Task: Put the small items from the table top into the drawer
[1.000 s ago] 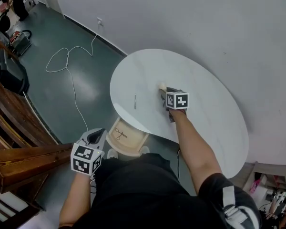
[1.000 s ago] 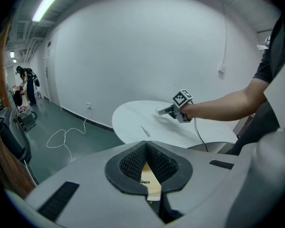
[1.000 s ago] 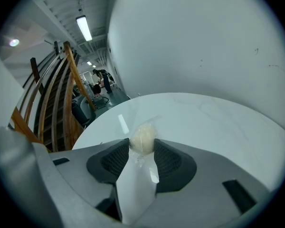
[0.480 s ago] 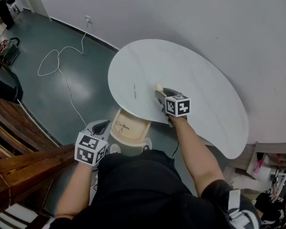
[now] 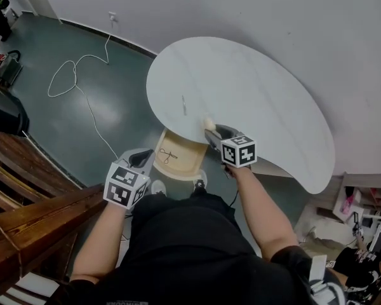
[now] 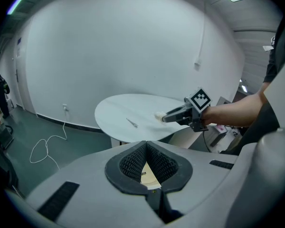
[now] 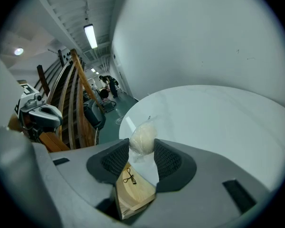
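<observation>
The right gripper (image 7: 141,156) pinches 1 pale wrapped ball (image 7: 142,137) just beyond the open drawer (image 5: 185,162), so the next move is likely lowering and releasing it inside, while the left gripper (image 6: 146,161) hangs beside the drawer, pressed together on nothing.

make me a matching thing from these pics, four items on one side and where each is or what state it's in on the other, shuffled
Column A
1. pale wrapped lump
2. small black item
3. thin dark item
4. left gripper

Column B
a. lying in the open drawer
b. jaws together, holding nothing
c. clamped in the right gripper
d. lying loose on the table top

Pairs: 1-c, 2-a, 3-d, 4-b
</observation>
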Available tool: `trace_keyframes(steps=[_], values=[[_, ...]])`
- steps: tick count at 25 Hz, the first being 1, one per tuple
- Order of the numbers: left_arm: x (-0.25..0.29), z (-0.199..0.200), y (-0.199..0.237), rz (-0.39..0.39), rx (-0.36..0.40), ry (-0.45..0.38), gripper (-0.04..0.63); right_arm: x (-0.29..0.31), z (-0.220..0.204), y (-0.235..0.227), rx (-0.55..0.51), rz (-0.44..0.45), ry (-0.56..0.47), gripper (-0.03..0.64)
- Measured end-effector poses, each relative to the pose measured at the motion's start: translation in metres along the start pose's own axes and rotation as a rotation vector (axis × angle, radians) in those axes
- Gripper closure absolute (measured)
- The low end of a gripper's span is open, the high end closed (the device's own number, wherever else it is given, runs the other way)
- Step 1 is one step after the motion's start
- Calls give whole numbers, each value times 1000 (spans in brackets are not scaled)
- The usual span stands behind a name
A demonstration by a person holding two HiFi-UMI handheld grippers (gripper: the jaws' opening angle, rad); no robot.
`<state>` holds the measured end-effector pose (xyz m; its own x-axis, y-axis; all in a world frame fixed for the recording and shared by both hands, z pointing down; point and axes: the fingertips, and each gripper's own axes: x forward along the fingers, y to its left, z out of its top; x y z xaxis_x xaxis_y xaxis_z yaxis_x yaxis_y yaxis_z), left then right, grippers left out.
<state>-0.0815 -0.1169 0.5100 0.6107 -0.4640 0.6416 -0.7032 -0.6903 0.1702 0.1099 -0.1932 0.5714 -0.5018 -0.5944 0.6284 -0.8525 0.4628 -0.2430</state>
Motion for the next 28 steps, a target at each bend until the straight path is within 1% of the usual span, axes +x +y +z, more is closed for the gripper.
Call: trace_keyframes(steps=[6,10,13,18,21,23,28], values=[[7,-15,4,-16,-8,26,580,10,-48,43,-29,65,83,454],[11,-25,4,-22,-21,40,580,15,-77,71,-100,128,156,453],[11,-30,4,-20,-36,45,580,21,-102,88,-167,178,237,453],[11,-42,1,-7,-67,51,580,46,-150,88,-250,193,389,453],[7,-49,1,9,-87,53,580,62,-170,85,-305,196,465,453],[5,-53,1,21,-102,57,580,71,-178,86,-377,209,510,453],[-5,-62,4,60,-141,61,580,95,-192,94,-657,285,600,453]])
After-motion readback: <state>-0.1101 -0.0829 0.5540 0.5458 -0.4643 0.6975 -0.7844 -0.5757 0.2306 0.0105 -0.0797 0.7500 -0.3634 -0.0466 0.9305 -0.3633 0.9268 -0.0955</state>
